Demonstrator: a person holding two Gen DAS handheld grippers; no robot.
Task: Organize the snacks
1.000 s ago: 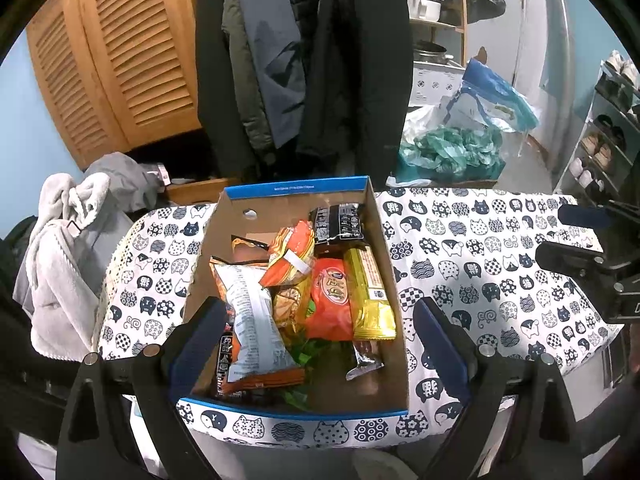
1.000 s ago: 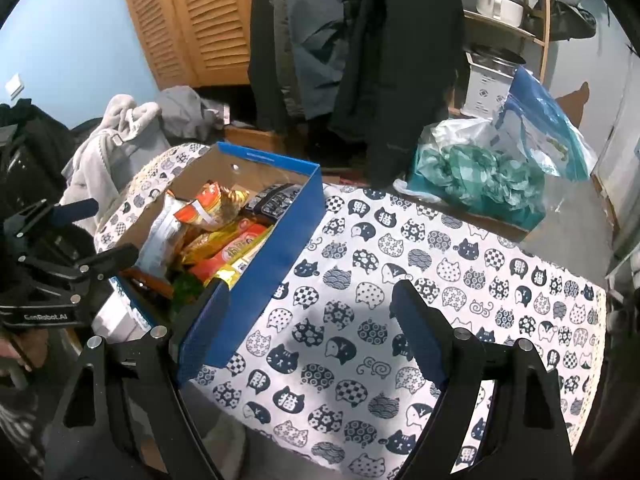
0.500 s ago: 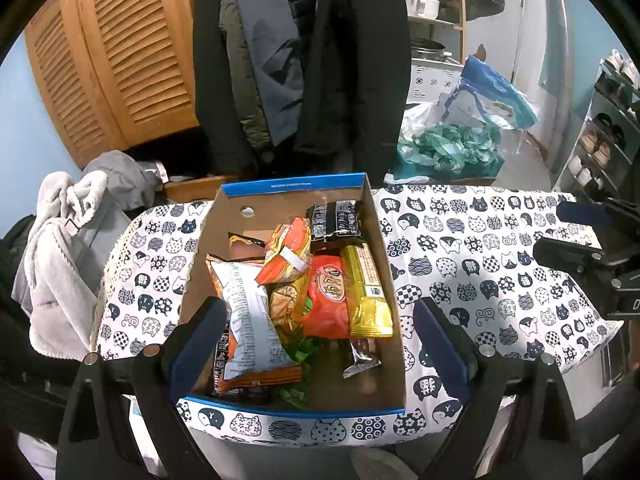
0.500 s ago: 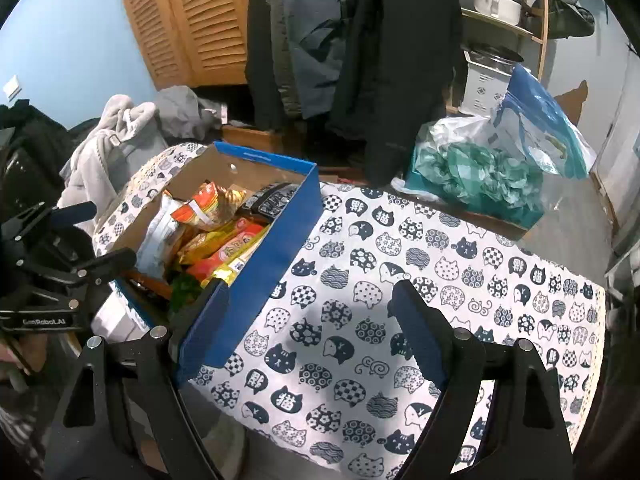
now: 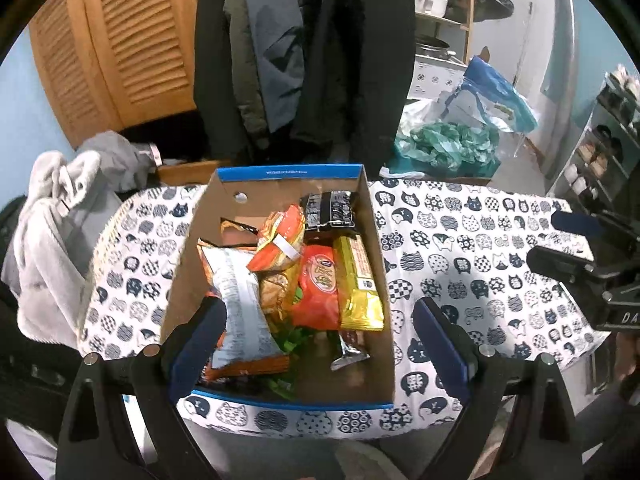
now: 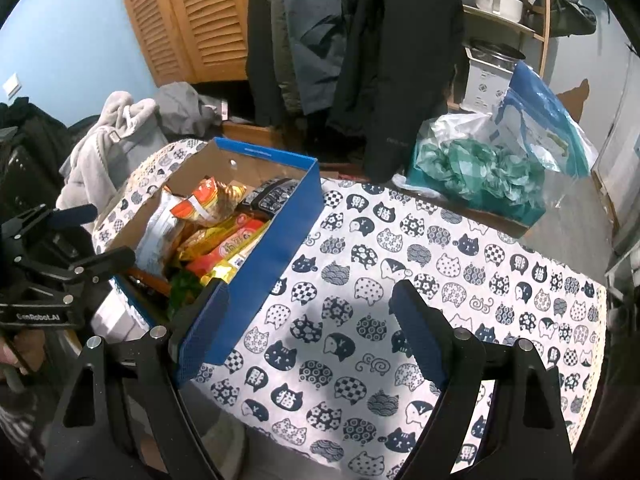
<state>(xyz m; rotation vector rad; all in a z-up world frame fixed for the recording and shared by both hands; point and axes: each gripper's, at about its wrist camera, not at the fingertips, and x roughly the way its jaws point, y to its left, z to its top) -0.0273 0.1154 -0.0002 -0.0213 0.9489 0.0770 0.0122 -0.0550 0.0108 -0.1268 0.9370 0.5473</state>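
Left gripper (image 5: 316, 344) wide over snack box (image 5: 372, 216) | right gripper (image 6: 308, 332) wide, empty | coats (image 6: 352, 48) behind table (image 6: 400, 280)

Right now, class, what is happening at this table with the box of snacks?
A person holds a two-finger gripper in each hand above a table covered in a cat-print cloth. The left gripper hovers open over a cardboard box piled with snack packets, among them a white chip bag, an orange packet and a yellow packet. The right gripper is open over the bare cloth beside the box. Neither grips anything; no snack lies outside the box yet.
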